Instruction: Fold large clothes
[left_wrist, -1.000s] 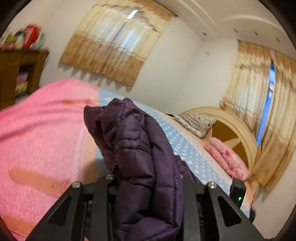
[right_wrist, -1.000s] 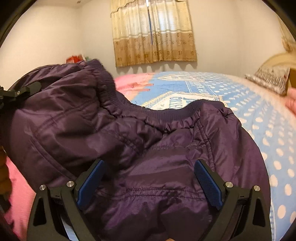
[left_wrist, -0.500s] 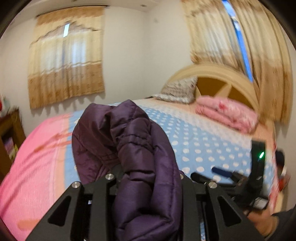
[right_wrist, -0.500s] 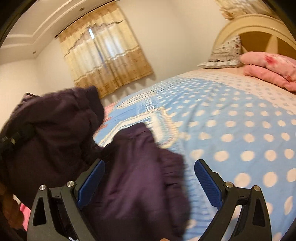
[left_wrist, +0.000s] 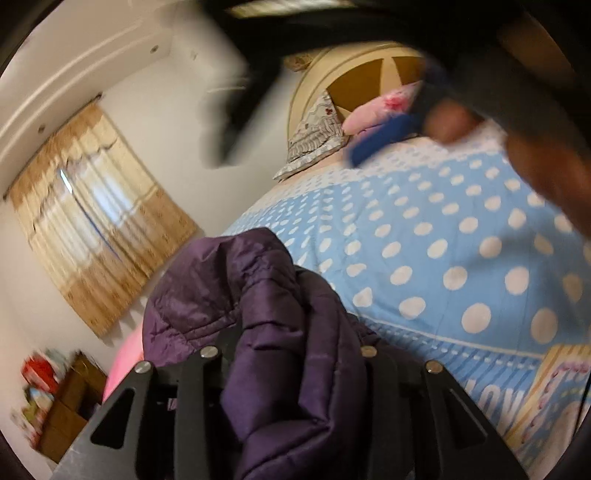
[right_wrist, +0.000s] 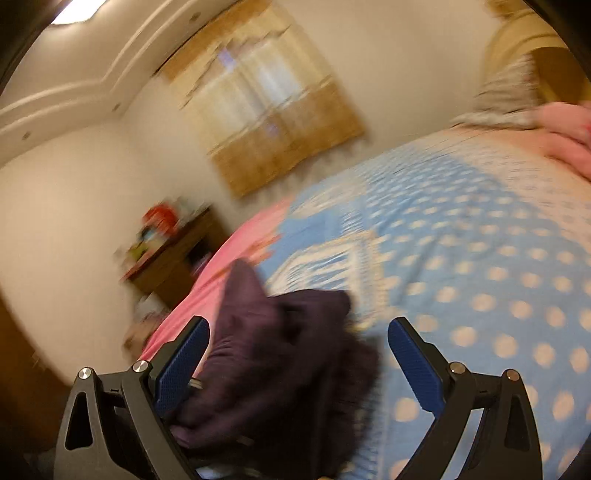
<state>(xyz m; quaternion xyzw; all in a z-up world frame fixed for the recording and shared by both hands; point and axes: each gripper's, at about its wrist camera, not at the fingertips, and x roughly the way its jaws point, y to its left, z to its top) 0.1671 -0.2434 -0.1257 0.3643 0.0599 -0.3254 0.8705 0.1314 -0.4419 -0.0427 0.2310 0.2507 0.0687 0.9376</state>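
The left gripper, black and two-fingered, is clamped on a thick bunched fold of a dark purple quilted puffer jacket, which fills the space between its fingers and bulges up above them. The jacket hangs over the near edge of a bed spread with a light blue bedsheet with white polka dots. The right gripper, black with blue ribbed pads, stands wide apart, its pads well clear of each other; a loose dark mass of the same jacket lies between them and touches the left pad, while the right pad is free. Beyond the jacket in the right wrist view, the polka-dot bedsheet runs toward a pink cover at the bed's far left side. Past the sheet in the left wrist view, a grey patterned pillow and a folded pink blanket rest against a cream arched wooden headboard. Tan curtains cover a window on the wall left of the bed, with a brown wooden cabinet beneath them. A blurred dark shape crosses the top of the left wrist view.
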